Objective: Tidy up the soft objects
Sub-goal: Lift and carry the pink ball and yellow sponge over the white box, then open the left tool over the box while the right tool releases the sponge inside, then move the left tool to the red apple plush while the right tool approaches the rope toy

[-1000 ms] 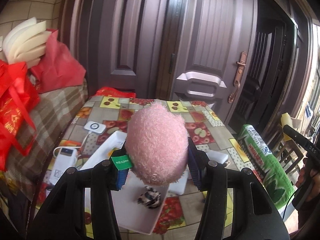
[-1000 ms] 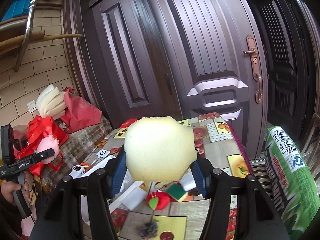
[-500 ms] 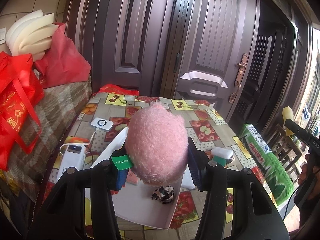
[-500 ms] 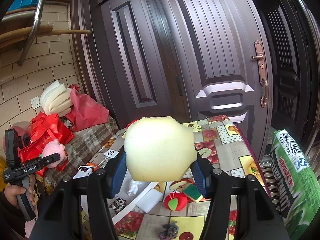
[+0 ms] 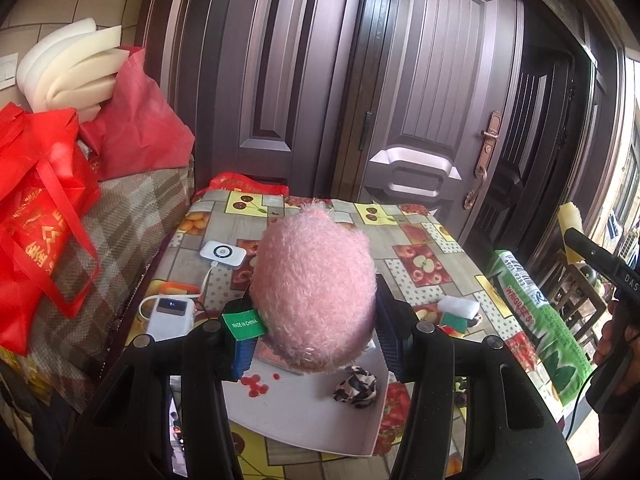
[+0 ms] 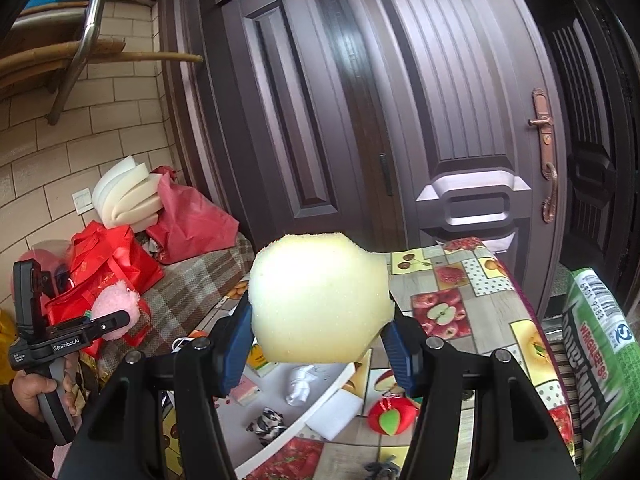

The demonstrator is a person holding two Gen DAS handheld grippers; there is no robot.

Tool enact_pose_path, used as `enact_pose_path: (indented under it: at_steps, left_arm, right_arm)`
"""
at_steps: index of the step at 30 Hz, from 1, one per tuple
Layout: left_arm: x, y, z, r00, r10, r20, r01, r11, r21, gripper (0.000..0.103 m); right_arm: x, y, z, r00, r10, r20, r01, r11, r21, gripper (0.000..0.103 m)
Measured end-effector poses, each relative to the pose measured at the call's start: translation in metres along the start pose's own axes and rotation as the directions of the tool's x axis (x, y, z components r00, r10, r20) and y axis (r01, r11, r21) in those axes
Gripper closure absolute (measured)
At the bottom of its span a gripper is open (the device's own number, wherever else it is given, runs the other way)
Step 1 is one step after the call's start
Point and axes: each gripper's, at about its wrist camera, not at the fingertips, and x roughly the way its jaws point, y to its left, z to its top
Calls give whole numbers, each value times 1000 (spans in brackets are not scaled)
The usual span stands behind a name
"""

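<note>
Above white tray, left gripper pinching pink plush tagged "MADE IN CHINA", right gripper squeezing yellow sponge

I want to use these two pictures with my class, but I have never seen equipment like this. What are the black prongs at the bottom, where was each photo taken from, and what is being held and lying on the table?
There is no robot here. A person holds a hand-operated gripping tool in each hand, and a wide-angle camera on each looks out along its two black prongs.

The left tool squeezes a fluffy pink plush toy. The right tool squeezes a pale yellow foam sponge. In the right-hand view the left tool also appears at the far left, gripped by a hand.

Below is a table with a fruit-patterned cloth. On it lies a white tray holding a black-and-white scrunchie, with a power bank beside the tray.
</note>
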Motion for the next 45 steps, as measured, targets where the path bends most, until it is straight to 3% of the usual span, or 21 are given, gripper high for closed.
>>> enact_pose_path:
  at_steps: [10,17,20,31,36,38,39,40,42,43,45]
  left_arm:
    - [16,14,-4,1000,-11,-18,11,1000,-29,52]
    - [47,24,-16,996,-21,-85,16,998,-69,52]
    - [70,29,-28,992,-22,-128,10,995,-95,52]
    - [141,39,-73,950,-44,-310,-6,988,-157,52]
    - [159,46,-83,938,-41,-343,-21,984,-174,52]
    - [167,53,-83,935,-12,-354,-53,984,-172,50]
    - [171,56,-83,932,17,-361,-80,984,-160,42]
    - [172,58,-83,931,40,-363,-101,983,-150,23]
    - [174,64,-84,929,103,-357,-160,978,-133,7]
    - [175,67,-85,927,115,-358,-173,976,-135,6]
    - [177,70,-89,919,117,-376,-182,973,-142,6]
  right_arm:
    - [40,38,-8,996,48,-77,-53,996,-71,43]
    - [77,57,-30,981,60,-186,-86,987,-136,43]
    - [102,68,-45,963,77,-258,-120,980,-159,43]
    - [184,83,-98,882,69,-466,-168,970,-175,42]
    - [206,91,-109,866,80,-494,-193,964,-181,40]
    - [212,93,-112,863,83,-498,-199,963,-184,32]
    - [216,94,-114,858,89,-506,-207,961,-182,26]
    - [219,95,-116,851,96,-516,-218,959,-182,16]
    - [221,96,-118,850,95,-519,-223,956,-191,10]
    - [221,96,-120,851,93,-518,-226,954,-199,0]
    - [220,97,-121,851,89,-517,-227,951,-211,0]
